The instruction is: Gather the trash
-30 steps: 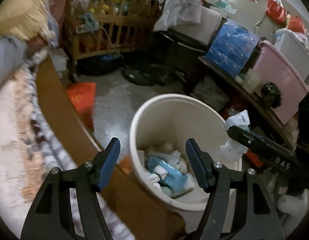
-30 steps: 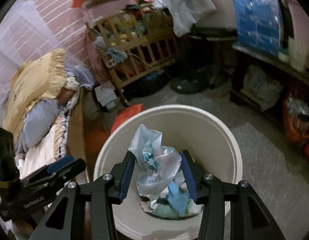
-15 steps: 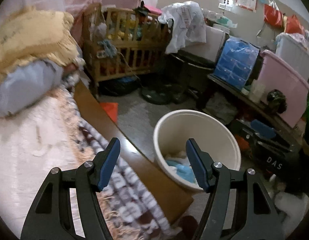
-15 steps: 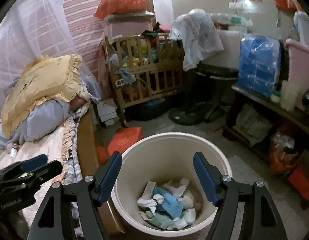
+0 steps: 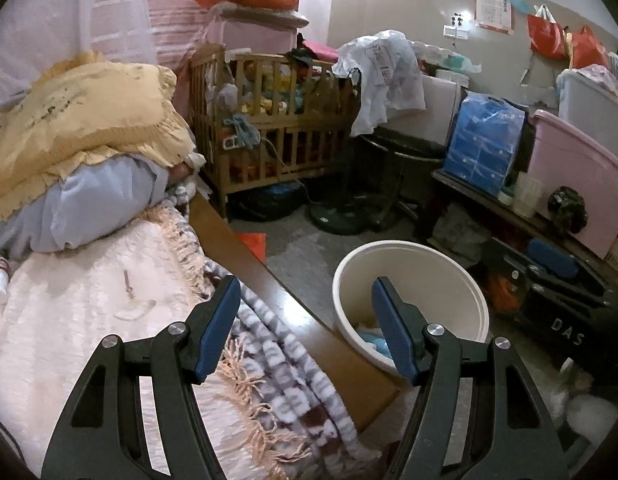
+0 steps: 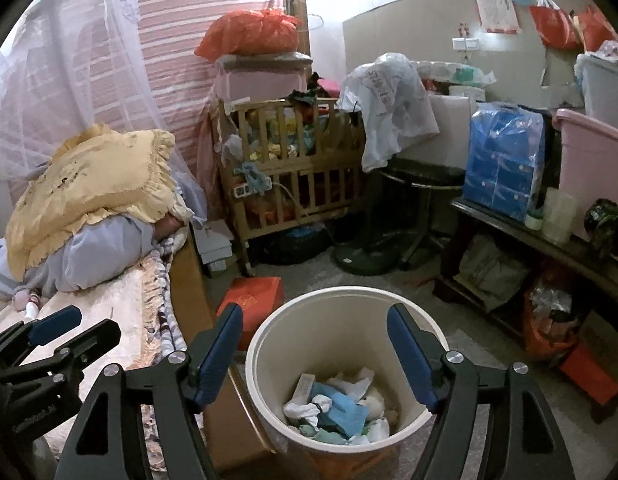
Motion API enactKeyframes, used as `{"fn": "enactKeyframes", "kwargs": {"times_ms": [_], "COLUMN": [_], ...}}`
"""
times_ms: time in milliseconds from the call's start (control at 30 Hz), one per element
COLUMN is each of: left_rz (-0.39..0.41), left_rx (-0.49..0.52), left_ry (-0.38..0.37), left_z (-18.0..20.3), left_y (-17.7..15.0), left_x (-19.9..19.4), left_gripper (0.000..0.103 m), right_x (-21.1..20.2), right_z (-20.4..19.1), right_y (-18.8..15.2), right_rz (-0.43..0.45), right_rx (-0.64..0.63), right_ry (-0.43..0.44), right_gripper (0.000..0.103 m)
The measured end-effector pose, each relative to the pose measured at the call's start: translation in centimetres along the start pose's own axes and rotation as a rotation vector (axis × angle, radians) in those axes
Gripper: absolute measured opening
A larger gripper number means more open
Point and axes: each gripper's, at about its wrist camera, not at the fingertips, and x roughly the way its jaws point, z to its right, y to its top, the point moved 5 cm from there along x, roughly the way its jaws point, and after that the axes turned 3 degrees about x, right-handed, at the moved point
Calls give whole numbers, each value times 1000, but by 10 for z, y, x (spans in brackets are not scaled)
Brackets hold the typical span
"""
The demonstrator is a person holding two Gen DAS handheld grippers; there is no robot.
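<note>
The cream bin (image 6: 341,364) stands on the floor just right of the bed's wooden edge (image 5: 293,304). Only the right wrist view looks into it, showing crumpled white and blue trash (image 6: 337,404); the left wrist view shows mostly its rim. The right gripper (image 6: 315,350) hangs above it, spread wide, empty. The left gripper (image 5: 305,320), likewise wide and empty, is over the bed's blanket (image 5: 69,320).

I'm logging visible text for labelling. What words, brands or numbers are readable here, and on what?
"DAS": on the right gripper, seen from the left wrist.
Print on the left gripper's side: too blurred.
Red print on the white plastic bag: unreadable.
Wall poster: too small.
</note>
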Motion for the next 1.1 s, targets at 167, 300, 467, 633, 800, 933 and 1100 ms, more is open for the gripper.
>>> {"fn": "enactKeyframes", "kwargs": {"times_ms": [167,300,467,633,800,933,1100], "left_rz": [35,48,56,57,55,50,35], "left_rx": [-4,-22,-32,-33,-32,-34,-33], "left_ry": [9,2,10,11,12,10,1], "left_z": [-4,-9,-12,-12,-13,-13,-10], "left_y": [2,3,4,4,3,0,-2], "left_x": [-13,-20,-24,-25,-25,-25,-22], "left_gripper": [67,67,67,67,67,67,67], "right_x": [-14,-24,-30,-30,-32,-31,-30], "right_z": [-8,-12,-14,-14,-12,-12,-11], "right_y": [4,6,7,6,5,4,3], "right_rz": [23,42,48,48,40,33,29], "right_rx": [-28,-30,-28,-28,-29,-30,-29], "right_ry": [-5,-3,-1,-2,-1,-1,0], "right_gripper": [81,82,83,83,83,83,84]}}
